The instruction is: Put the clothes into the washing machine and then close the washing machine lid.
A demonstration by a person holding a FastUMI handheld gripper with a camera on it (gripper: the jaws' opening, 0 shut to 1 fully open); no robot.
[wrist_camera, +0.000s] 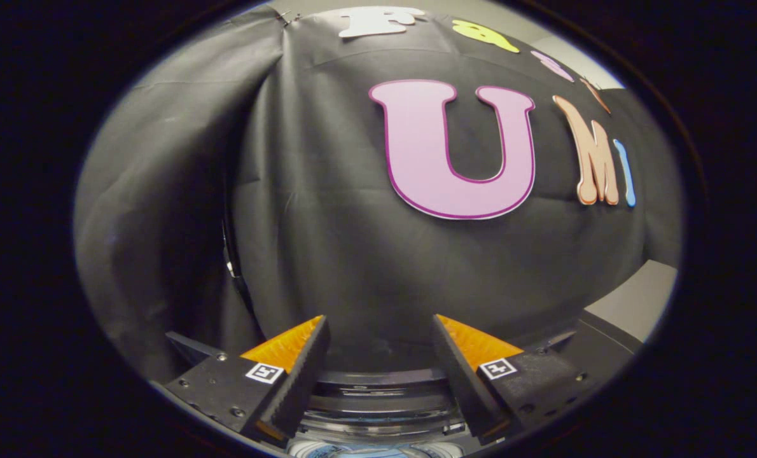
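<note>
Tool (378, 331) spread open, holding nothing. Washing machine (378, 407) rim at 6 o'clock, under the fingers. No clothes visible. Risk: descending empty, fingers may strike the rim.

Your gripper (378, 331) points at the black cloth wall (327, 210) of the booth, jaws spread wide apart with nothing between them. Below and between the jaws you can see the rounded top of the washing machine (378, 397), dark rim over a clear ringed part, partly hidden by the fingers. The cloth hangs in folds, with a deep crease running down past the left finger. Off to the right, beyond the right finger, a pale surface (639, 299) shows under the cloth's edge.
</note>
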